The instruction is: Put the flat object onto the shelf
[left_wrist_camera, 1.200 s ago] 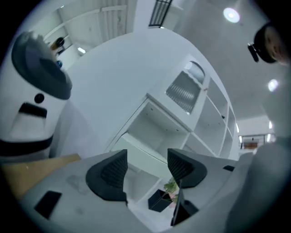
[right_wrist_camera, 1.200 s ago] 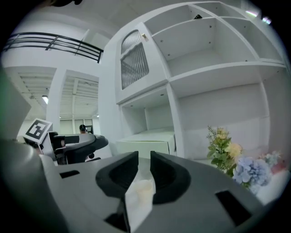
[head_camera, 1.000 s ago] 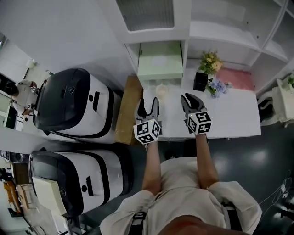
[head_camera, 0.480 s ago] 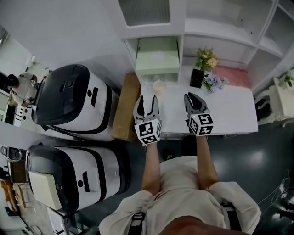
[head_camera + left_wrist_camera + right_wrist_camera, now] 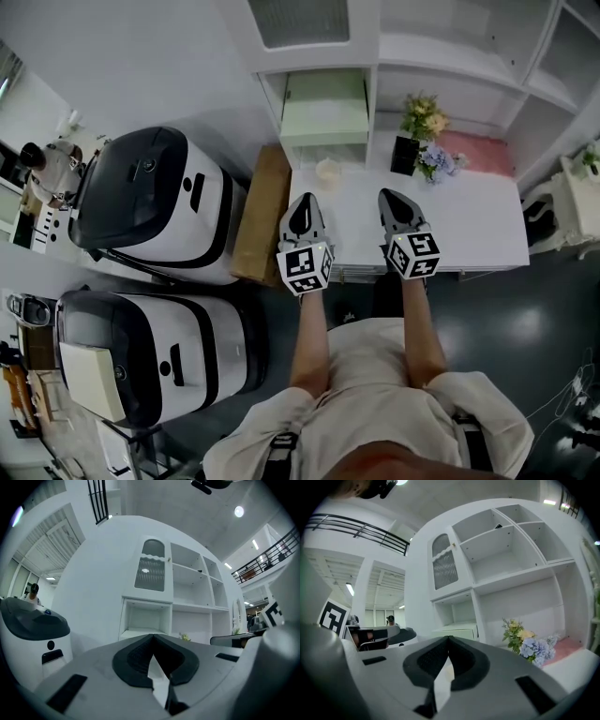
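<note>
While both tools hover over the white table (image 5: pixel 469 225), the step in hand looks like getting ready to reach. The left gripper (image 5: pixel 303 204) and the right gripper (image 5: pixel 388 200) each have their jaws pressed together tip to tip, with nothing between them. The likeliest flat object is the pale green box (image 5: pixel 325 111), which lies in the low left compartment of the shelf unit (image 5: pixel 450 56), its front edge jutting toward the table. A pink mat (image 5: pixel 483 155) at the right could also be meant.

To do this well, the person should spread the jaws before reaching. They should pinch the box by its jutting edge, keep it level, and steer clear of the small cup (image 5: pixel 327 172) just in front and the flowers (image 5: pixel 424 117) beside it.

No brand or wording is legible; the gripper cubes show only black-and-white square patterns.
</note>
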